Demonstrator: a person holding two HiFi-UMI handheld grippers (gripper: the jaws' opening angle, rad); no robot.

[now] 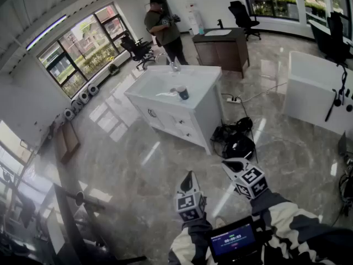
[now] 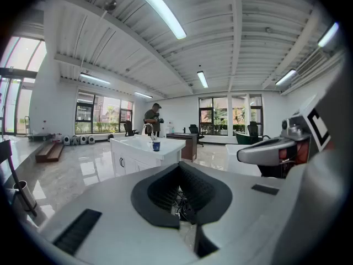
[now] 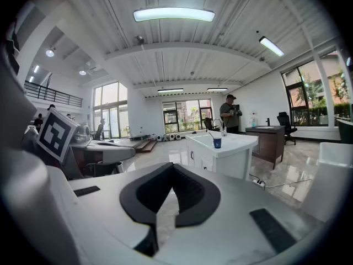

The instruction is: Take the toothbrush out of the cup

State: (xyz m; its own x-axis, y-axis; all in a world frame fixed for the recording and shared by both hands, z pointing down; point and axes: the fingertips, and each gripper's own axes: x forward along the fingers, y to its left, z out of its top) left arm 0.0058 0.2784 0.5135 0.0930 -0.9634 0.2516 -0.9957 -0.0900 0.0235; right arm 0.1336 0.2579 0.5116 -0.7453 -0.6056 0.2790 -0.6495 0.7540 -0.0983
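A blue cup (image 1: pixel 182 93) stands on the white vanity counter (image 1: pixel 165 80) across the room, with a pale toothbrush (image 1: pixel 167 94) leaning out of it to the left. The cup (image 2: pixel 156 146) is small and far off in the left gripper view. In the right gripper view the cup (image 3: pixel 217 142) shows the brush handle (image 3: pixel 212 136) rising from it. My left gripper (image 1: pixel 189 176) and right gripper (image 1: pixel 229 164) are held side by side low in the head view, far short of the vanity. Both are shut with nothing in them, left (image 2: pixel 179 165) and right (image 3: pixel 172 165).
A person (image 1: pixel 163 26) stands behind the vanity near its faucet (image 1: pixel 174 66). Black cables and a bag (image 1: pixel 234 139) lie on the glossy floor beside the cabinet. A dark wooden desk (image 1: pixel 220 46) is further back, and a white counter (image 1: pixel 314 90) is at the right.
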